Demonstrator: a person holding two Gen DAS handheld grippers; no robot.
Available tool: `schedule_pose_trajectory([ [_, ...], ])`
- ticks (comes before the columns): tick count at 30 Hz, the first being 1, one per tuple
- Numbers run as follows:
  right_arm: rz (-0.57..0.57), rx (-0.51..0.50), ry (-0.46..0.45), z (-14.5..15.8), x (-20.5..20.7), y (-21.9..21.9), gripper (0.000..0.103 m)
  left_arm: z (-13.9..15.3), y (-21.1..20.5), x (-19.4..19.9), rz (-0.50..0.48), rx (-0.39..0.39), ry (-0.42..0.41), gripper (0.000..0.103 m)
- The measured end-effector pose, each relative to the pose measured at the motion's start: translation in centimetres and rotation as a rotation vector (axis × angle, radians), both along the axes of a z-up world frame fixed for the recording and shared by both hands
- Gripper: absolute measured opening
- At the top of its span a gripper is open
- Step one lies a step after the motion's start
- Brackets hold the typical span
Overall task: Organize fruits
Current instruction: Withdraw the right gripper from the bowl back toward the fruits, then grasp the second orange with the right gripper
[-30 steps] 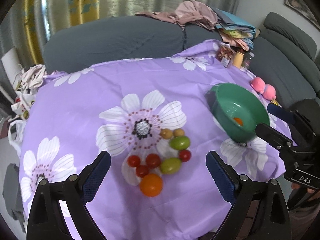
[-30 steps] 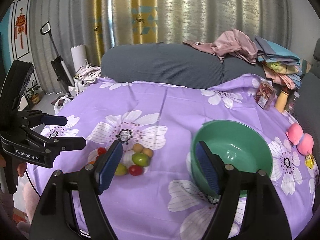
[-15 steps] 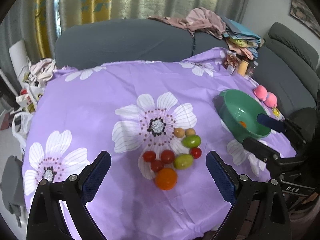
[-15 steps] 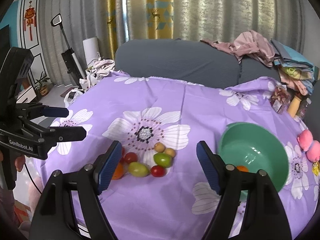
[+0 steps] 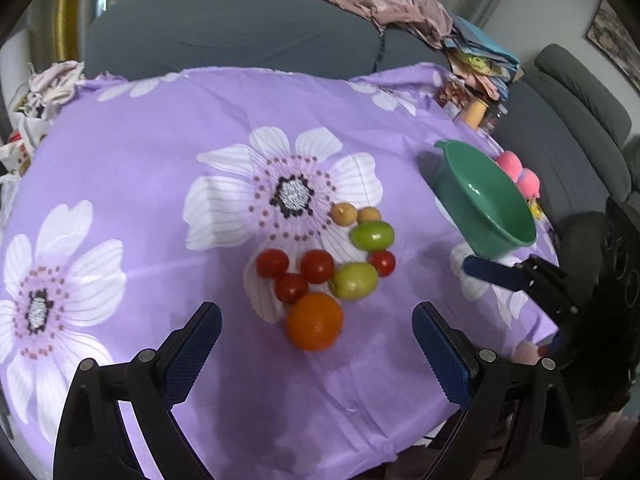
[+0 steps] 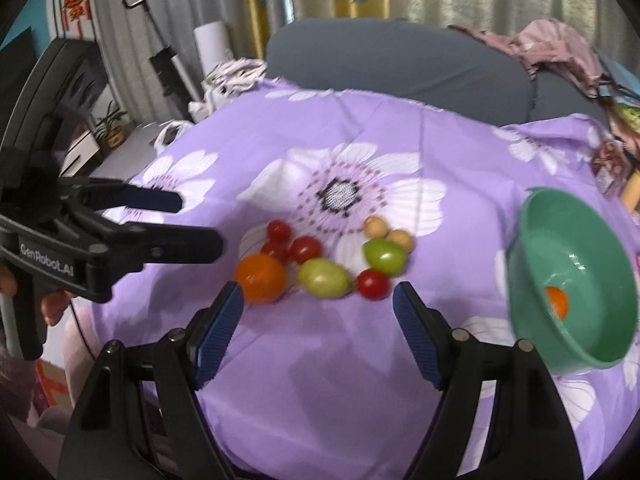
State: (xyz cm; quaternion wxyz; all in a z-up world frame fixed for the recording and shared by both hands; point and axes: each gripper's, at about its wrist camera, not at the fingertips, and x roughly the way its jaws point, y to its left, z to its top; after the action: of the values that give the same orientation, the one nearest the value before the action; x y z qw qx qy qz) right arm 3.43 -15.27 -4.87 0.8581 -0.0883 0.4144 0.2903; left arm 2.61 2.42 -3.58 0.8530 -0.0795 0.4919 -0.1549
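Both my hand-held grippers stand apart, nothing between the jaws. Orange (image 5: pixel 315 321) lies on the purple surface (image 5: pixel 160 152), just ahead of my left hand-held gripper (image 5: pixel 316 344) and nearer it than my right hand-held gripper (image 6: pixel 318 314); green bowl (image 6: pixel 532 240) sits to the right.

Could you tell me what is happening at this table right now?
A person holds a claw in each hand above a purple flowered cloth, sorting fruit. The left claw and the right claw are both open and empty, pointing down at a cluster of loose fruit: an orange, red cherry tomatoes, two green fruits and two small tan ones. The green bowl to the right holds one small orange fruit. Nothing is gripped yet.
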Motion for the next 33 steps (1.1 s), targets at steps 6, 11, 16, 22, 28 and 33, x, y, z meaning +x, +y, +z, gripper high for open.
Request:
schedule_pose_trajectory([
  [6,0.039,0.025,0.079,-2.7,0.1,0.6,0.078,-1.8,-0.5,0.1,-0.036,0.014,0.027,0.096],
  [11,0.068,0.070,0.143,-4.5,0.6,1.3,0.078,-3.2,-0.7,0.4,-0.051,0.006,0.064,0.096],
  [16,0.102,0.151,0.202,-5.4,1.0,1.9,0.078,-3.8,-1.2,0.7,-0.076,0.002,0.081,0.096],
  [22,0.104,0.171,0.233,-6.1,1.9,2.7,0.078,-4.4,-1.5,1.4,-0.102,0.002,0.097,0.096],
  [28,0.103,0.152,0.242,-6.6,2.6,3.3,0.077,-4.9,-1.4,2.0,-0.105,-0.008,0.116,0.088],
  [33,0.096,0.109,0.237,-6.9,3.2,3.9,0.075,-5.3,-1.4,2.3,-0.112,-0.006,0.131,0.084],
])
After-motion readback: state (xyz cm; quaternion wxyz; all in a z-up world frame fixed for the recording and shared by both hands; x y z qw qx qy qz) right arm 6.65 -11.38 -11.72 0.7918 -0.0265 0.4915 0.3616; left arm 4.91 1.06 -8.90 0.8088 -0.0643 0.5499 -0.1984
